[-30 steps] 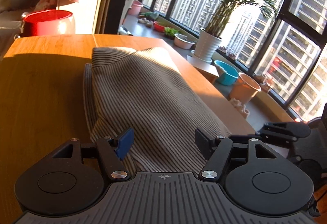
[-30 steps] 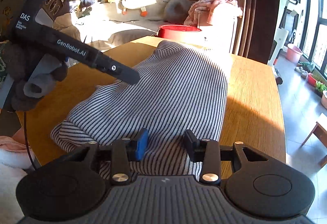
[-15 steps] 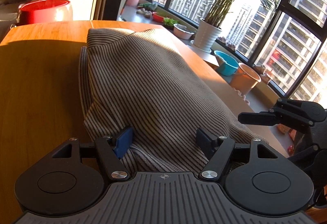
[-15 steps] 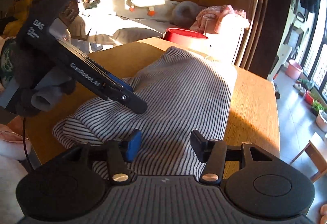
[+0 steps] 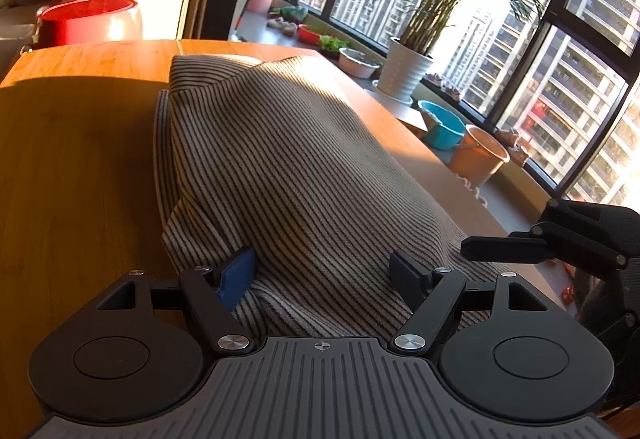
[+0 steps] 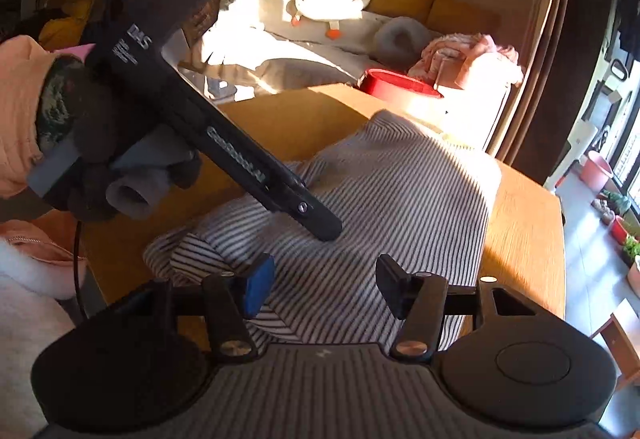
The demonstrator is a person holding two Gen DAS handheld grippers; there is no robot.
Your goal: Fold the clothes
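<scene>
1. Left wrist view: one striped garment [image 5: 288,167] lies on the wooden table [image 5: 76,159], long axis running away from the left gripper [image 5: 322,271] toward the far table end. Its near hem sits right between the jaws.
2. Left jaws apart, cloth bunched between them, not clamped.
3. Right wrist view: right gripper [image 6: 324,285] also at the near hem, jaws apart w/ striped fabric between, nothing pinched.
4. Both grippers are at the same near edge, side by side; left gripper [image 6: 320,227] pokes in over the cloth from that view's left. Neither clearly nearer.
5. Prob. next move: close on the near hem corners, carry them along the long axis to the far edge.
6. Count: 1 garment on table, 2 grippers, 1 red tub [image 5: 86,21] beyond the far end, well apart.
</scene>
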